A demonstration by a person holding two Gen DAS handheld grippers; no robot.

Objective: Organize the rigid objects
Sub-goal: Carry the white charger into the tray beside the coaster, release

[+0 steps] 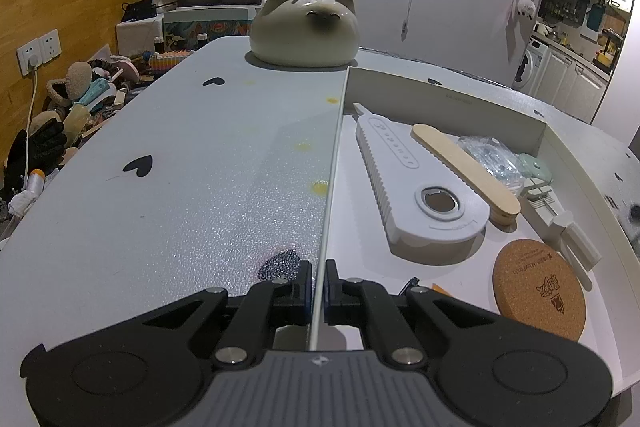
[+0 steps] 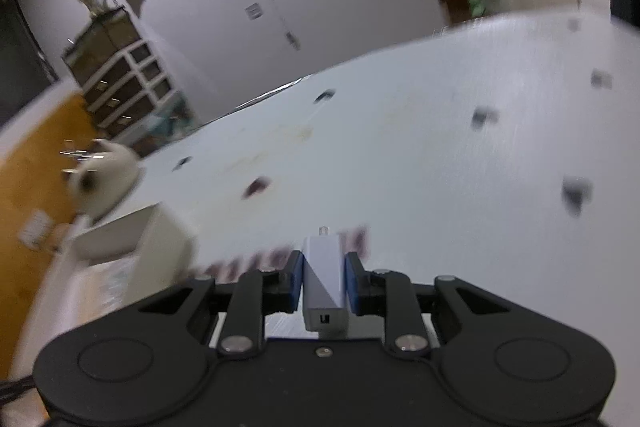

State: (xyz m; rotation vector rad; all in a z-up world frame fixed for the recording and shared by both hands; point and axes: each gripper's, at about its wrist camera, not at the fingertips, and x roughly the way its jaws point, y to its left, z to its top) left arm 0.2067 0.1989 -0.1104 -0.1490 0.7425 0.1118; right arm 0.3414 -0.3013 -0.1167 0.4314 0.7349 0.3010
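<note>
A shallow white box (image 1: 448, 99), the tray being filled with rigid objects, sits on a pale table (image 1: 160, 163) dotted with black hearts. Seen from the left wrist, its near-left wall rises edge-on toward twelve o'clock, and the left gripper (image 1: 319, 281) is pinched nearly shut on that thin wall, steadying the box. At eleven o'clock beyond it sits a cat-shaped ceramic dish (image 1: 304, 31). Moving right inside the box: a grey ridged opener tool (image 1: 416, 187) at one o'clock, a wooden stick (image 1: 464, 167) touching its right side, a crinkled clear bag (image 1: 488, 155), a small white device (image 1: 560, 227), and a round cork coaster (image 1: 540, 287) at three o'clock.

The right wrist view is motion-blurred. The right gripper (image 2: 323, 277) is clamped narrow around a small white rectangular block (image 2: 324, 279), carried above the table, with the box's corner (image 2: 132, 239) at nine o'clock.

Likely risks: the smooth block could slip from the pads during a fast swing, or catch the box wall on entry. The left pinch could tip the light box.
</note>
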